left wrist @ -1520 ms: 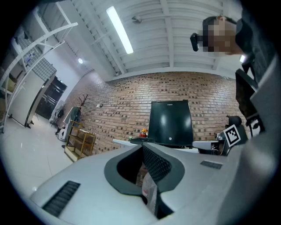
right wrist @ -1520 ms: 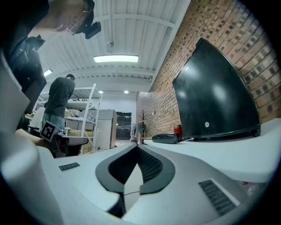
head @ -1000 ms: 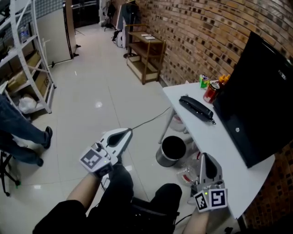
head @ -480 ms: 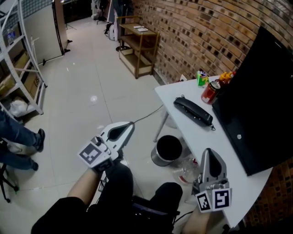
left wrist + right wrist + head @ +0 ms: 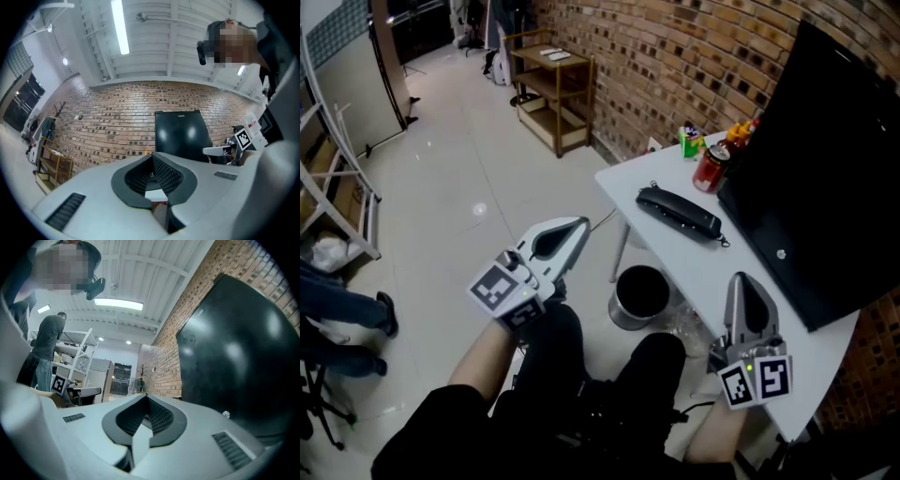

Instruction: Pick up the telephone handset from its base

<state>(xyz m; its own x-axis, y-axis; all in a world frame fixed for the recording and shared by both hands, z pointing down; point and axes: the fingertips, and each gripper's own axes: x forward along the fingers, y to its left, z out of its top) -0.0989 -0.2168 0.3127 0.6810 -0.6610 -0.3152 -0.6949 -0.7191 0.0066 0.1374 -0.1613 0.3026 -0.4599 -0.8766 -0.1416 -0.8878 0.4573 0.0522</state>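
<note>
Floor (image 5: 459,197): pale glossy tiles, spreading left of the white table.
Brick wall (image 5: 675,56): runs behind the table's far end.
Black screen (image 5: 825,159): large dark panel standing along the table's right side; it also fills the background of the left gripper view (image 5: 183,133) and the right gripper view (image 5: 239,357).
White table (image 5: 722,267): the landmark, long and narrow, with its far end at the wall.
Wooden shelf (image 5: 548,94): low open unit against the wall, well beyond the table's far corner.
Bin (image 5: 639,298): round metal pail with a dark inside, on the floor just beside the table's left edge.
Left gripper (image 5: 579,225): held over the floor left of the table, pointing towards the table's edge; seen from its own camera (image 5: 152,155), the jaws are pressed together with nothing between them.
Right gripper (image 5: 741,279): over the table's near end, pointing along the table; in its own view (image 5: 146,397) the jaws meet and carry nothing.
Telephone (image 5: 679,213): black, lying on the table's far half near the left edge, handset resting on its base, well apart from both grippers.
Red can (image 5: 709,169): upright on the table beyond the telephone, beside the screen.
Green item (image 5: 691,141): small, at the table's far end near the wall.
</note>
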